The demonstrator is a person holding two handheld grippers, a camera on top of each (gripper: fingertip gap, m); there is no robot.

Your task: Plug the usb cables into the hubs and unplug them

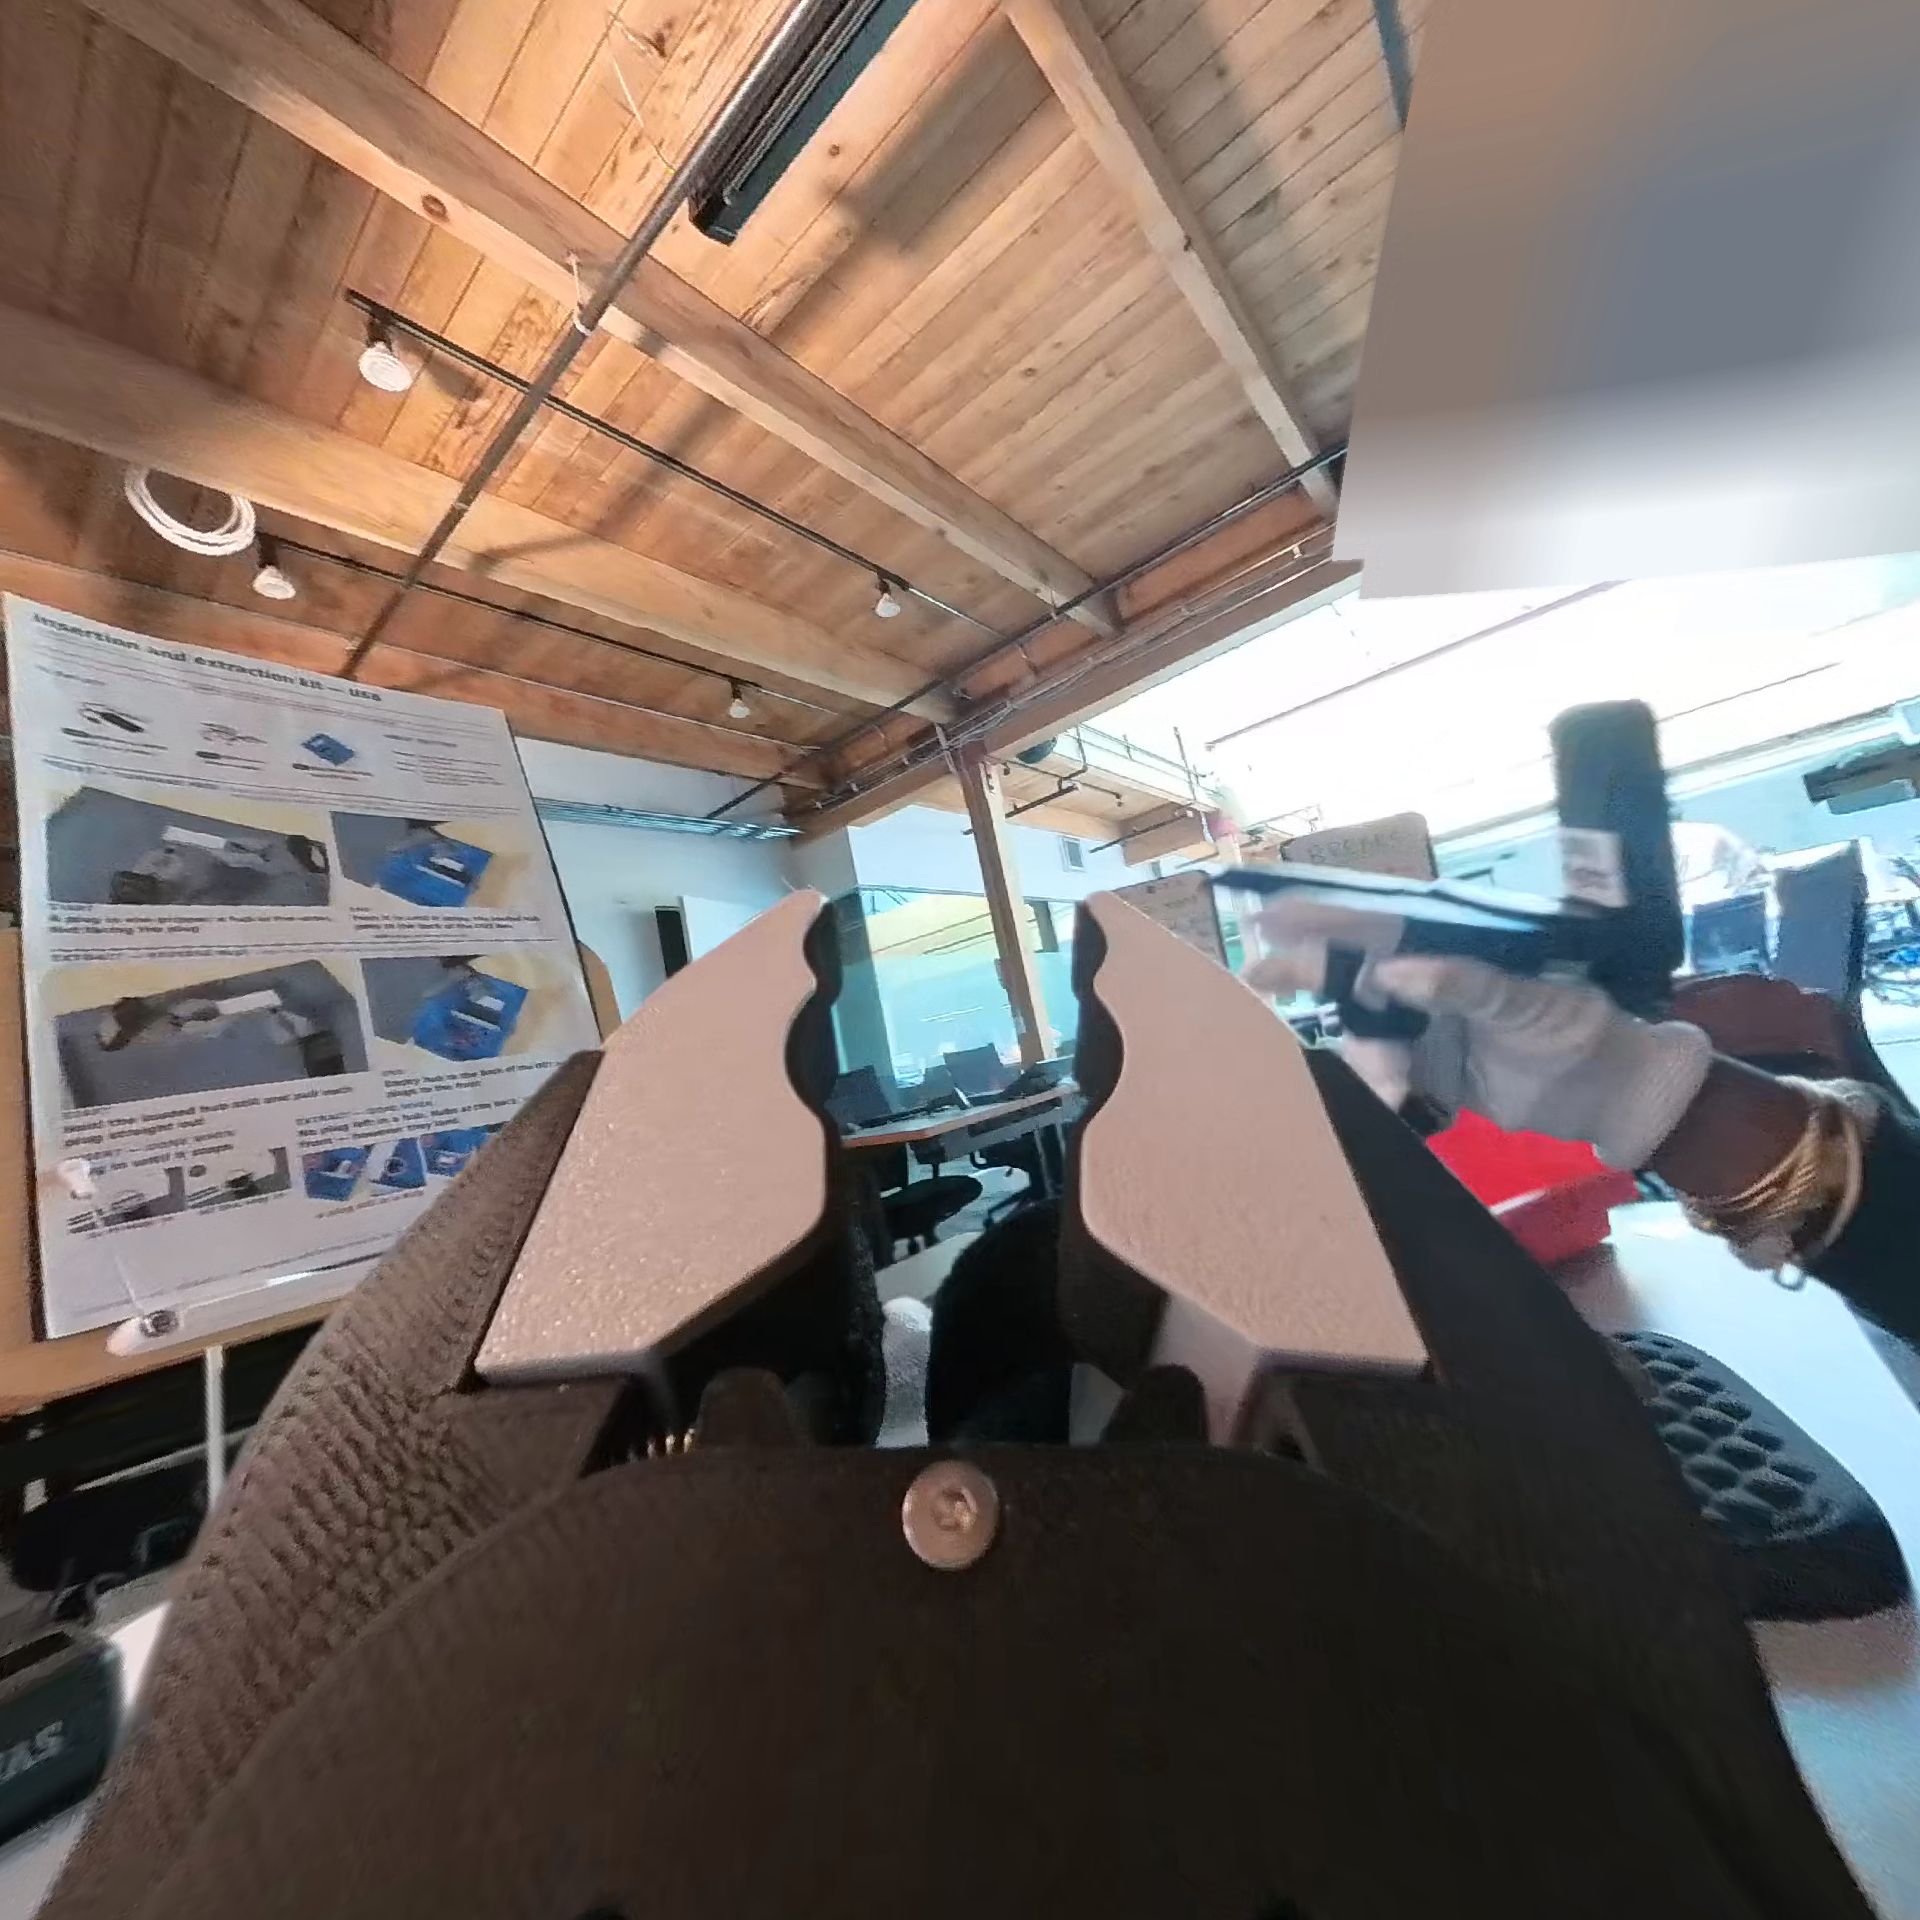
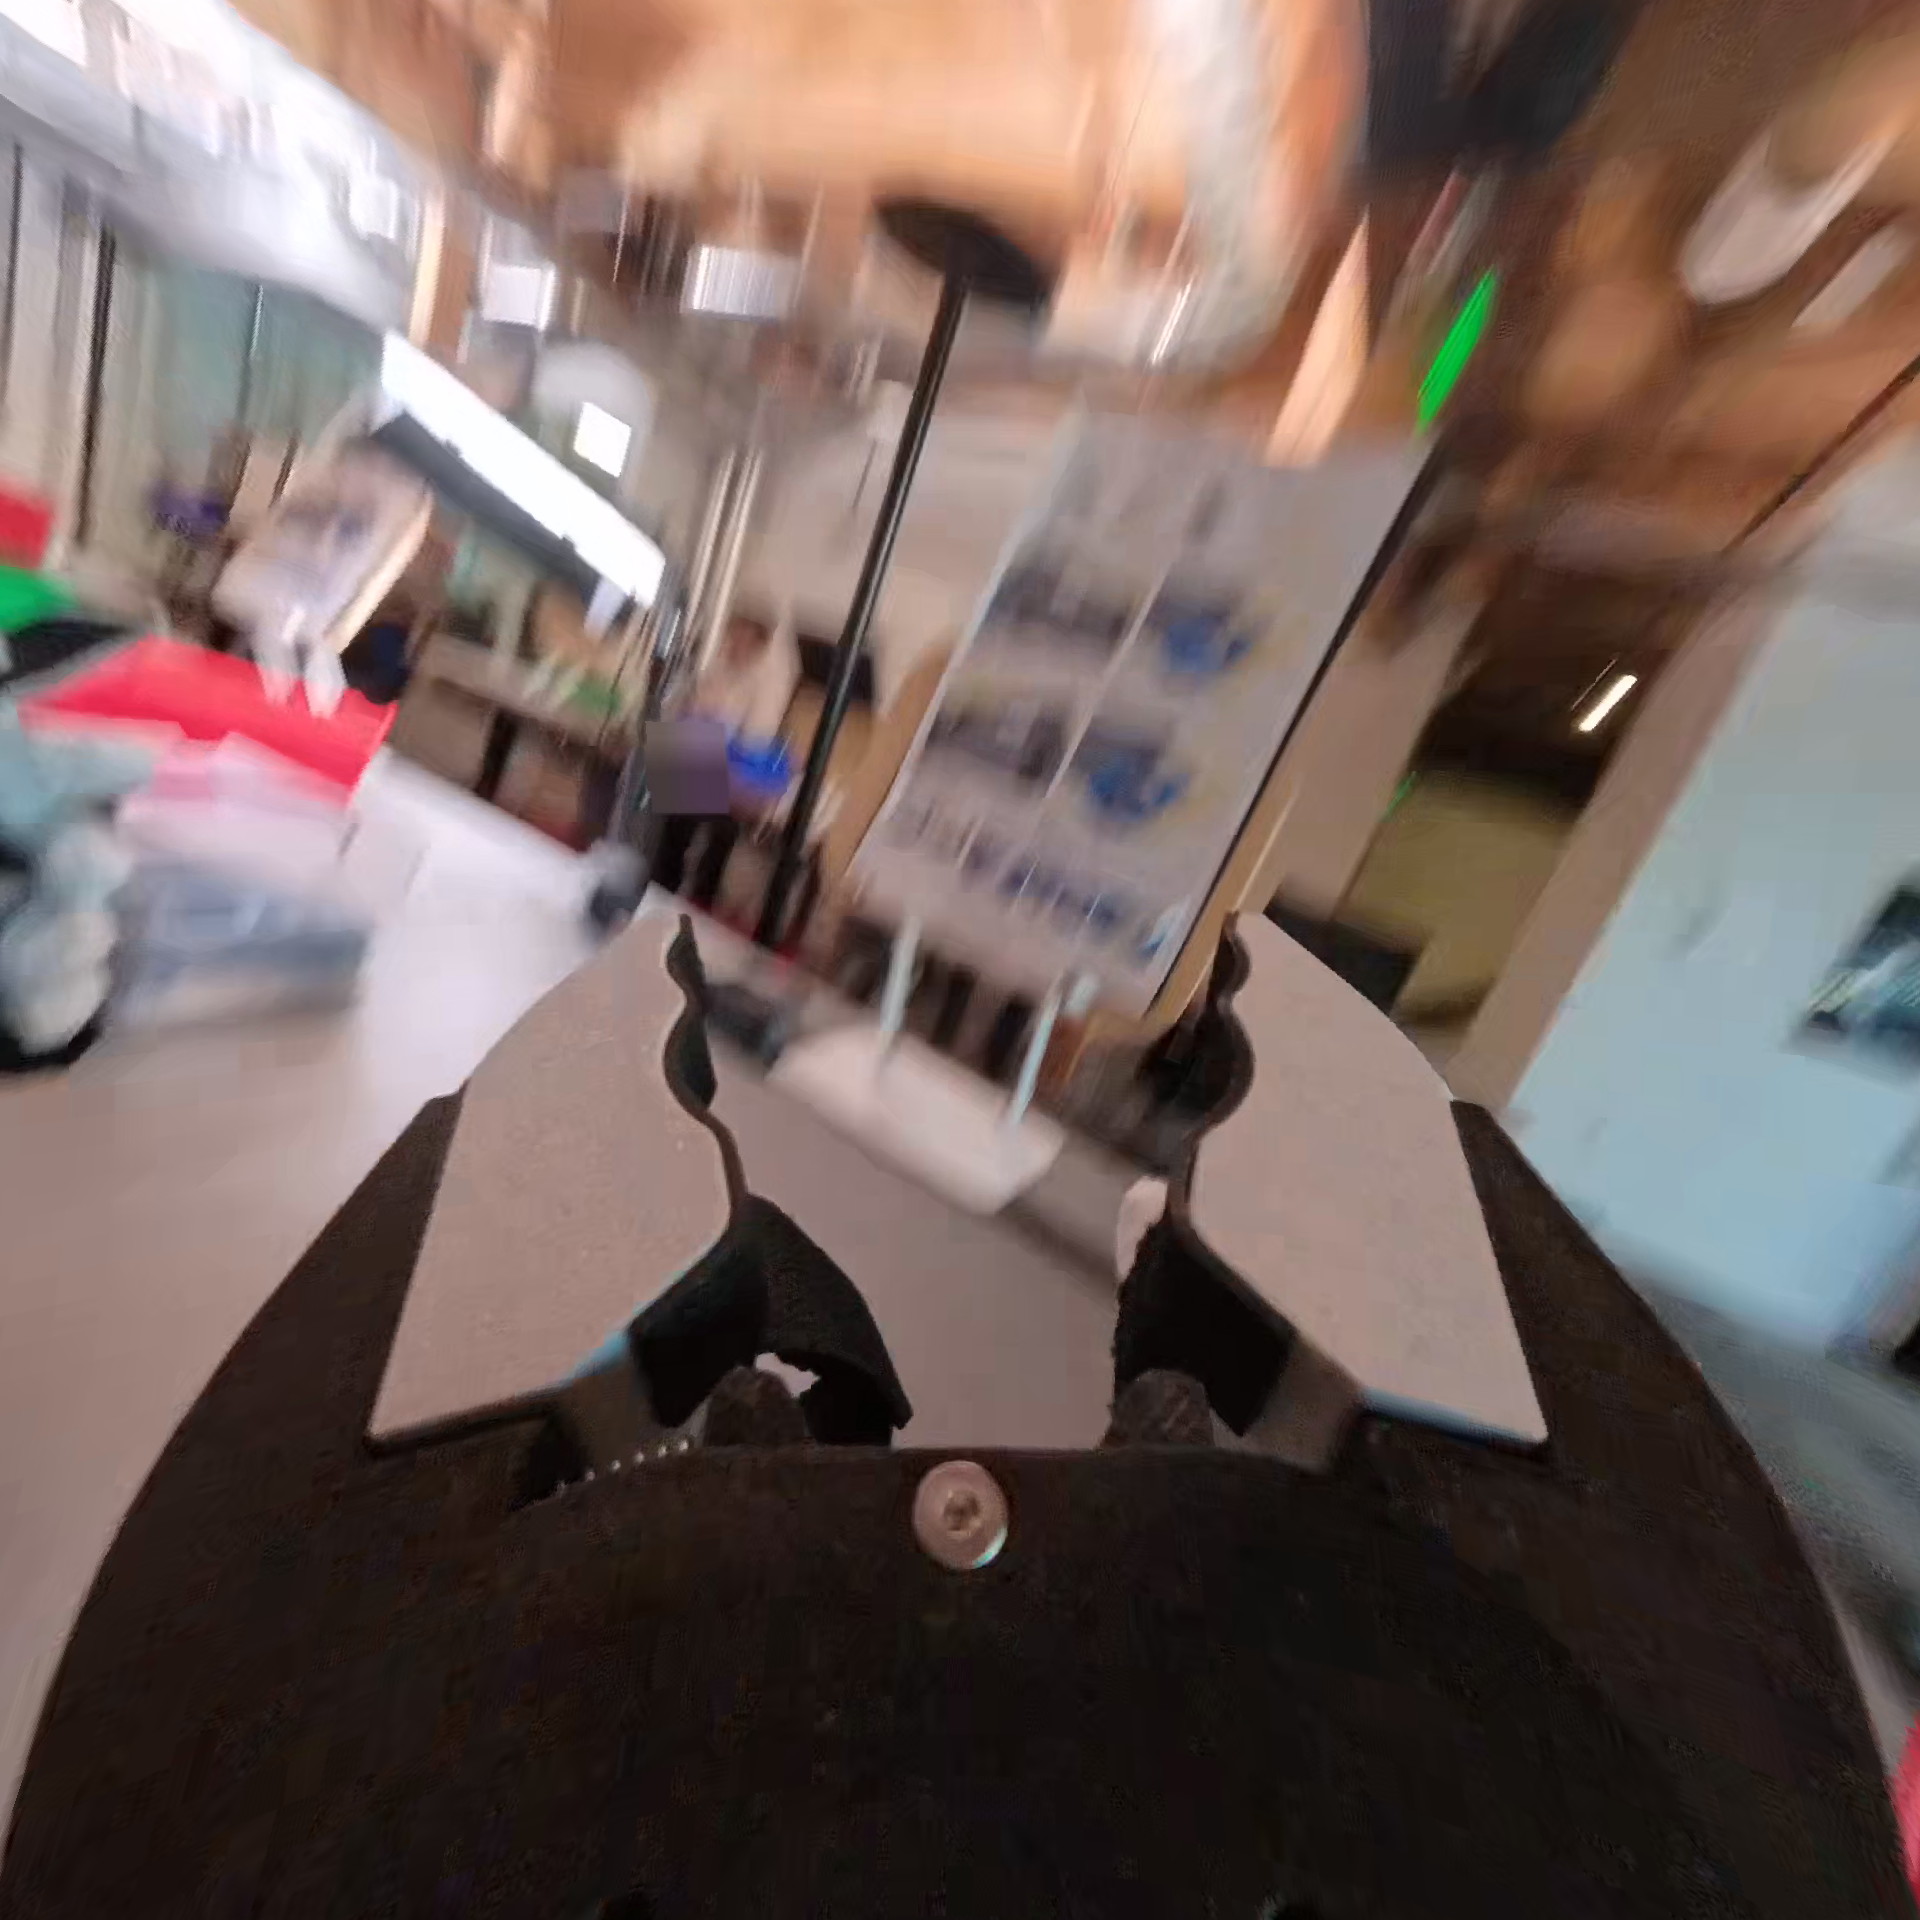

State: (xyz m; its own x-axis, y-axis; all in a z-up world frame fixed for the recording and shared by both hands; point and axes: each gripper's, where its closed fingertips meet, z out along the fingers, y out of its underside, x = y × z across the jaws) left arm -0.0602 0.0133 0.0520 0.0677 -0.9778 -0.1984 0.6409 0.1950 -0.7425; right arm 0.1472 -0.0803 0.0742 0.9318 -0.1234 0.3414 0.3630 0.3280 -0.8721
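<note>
No USB cable or hub shows in either view. My left gripper points up toward the wooden ceiling, with its jaws apart and nothing between them. My right gripper is wide open and empty, held above a pale table. Its view is smeared by motion. In the left wrist view a gloved hand holds the other gripper's black body at the right, level with my left fingertips.
An instruction poster stands on a stand at the left and shows blurred ahead in the right wrist view. A red bin sits on the table. A black pole rises behind the table.
</note>
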